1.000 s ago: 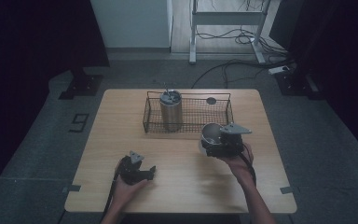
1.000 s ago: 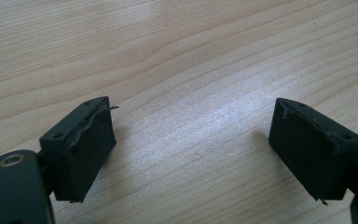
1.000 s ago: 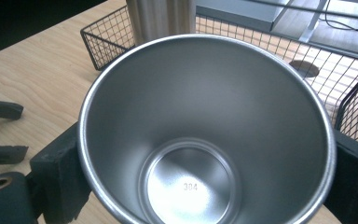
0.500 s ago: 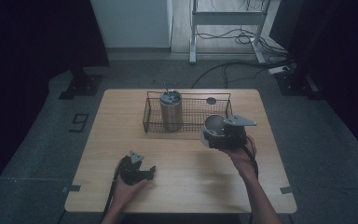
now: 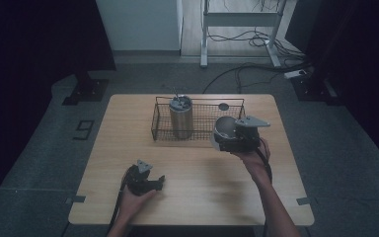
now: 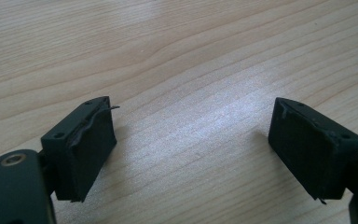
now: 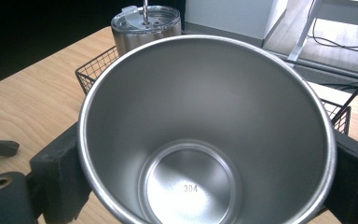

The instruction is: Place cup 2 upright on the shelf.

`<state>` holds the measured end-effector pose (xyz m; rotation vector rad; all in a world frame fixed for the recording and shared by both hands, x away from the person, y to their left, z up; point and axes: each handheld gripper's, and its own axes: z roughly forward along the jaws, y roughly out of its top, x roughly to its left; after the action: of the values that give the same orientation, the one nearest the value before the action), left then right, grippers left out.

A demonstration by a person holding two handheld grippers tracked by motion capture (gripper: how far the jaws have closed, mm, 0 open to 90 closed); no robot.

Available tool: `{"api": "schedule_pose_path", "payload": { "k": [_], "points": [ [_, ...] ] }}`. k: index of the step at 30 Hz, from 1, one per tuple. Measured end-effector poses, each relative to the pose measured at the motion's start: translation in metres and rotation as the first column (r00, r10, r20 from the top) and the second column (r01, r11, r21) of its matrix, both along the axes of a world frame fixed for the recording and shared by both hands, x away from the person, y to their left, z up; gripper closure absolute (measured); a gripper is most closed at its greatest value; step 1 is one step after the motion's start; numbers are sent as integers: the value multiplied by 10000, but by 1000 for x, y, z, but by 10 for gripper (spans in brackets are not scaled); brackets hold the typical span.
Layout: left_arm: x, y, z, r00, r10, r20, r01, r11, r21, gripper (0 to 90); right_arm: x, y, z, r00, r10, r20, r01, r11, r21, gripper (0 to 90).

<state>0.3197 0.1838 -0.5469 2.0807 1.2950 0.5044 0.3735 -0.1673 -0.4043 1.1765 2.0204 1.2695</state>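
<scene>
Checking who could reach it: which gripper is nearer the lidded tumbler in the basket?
Right. The right gripper, holding the open steel cup, hovers beside the lidded tumbler; the left gripper rests near the table's front edge.

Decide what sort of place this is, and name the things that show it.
Probably a lab or workshop set up for recording, not a home: a lone wooden table on a grey floor, dark curtains at the sides, and loose cables trailing round a metal frame behind it.

Wire basket (image 5: 197,121) at table (image 5: 128,148) upper centre; lidded tumbler (image 5: 181,116) in its left end. Steel cup (image 5: 222,129) at basket's right front, clamped by right gripper (image 5: 233,139). Left gripper (image 5: 142,178) lower left.
</scene>
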Motion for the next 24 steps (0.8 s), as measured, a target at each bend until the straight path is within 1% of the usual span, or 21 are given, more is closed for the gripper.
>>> {"api": "schedule_pose_path", "payload": {
  "k": [12, 24],
  "points": [
    [0, 0, 0, 10000, 27, 8, -27, 10000, 8, 147, 10, 1, 9, 10000, -9, 44, 9, 10000, -63, 70],
    [0, 0, 0, 10000, 38, 13, -38, 10000, 10, 148, 20, 3, 13, 10000, -49, -24, 48, 9998, -178, 70]
  ]
}}
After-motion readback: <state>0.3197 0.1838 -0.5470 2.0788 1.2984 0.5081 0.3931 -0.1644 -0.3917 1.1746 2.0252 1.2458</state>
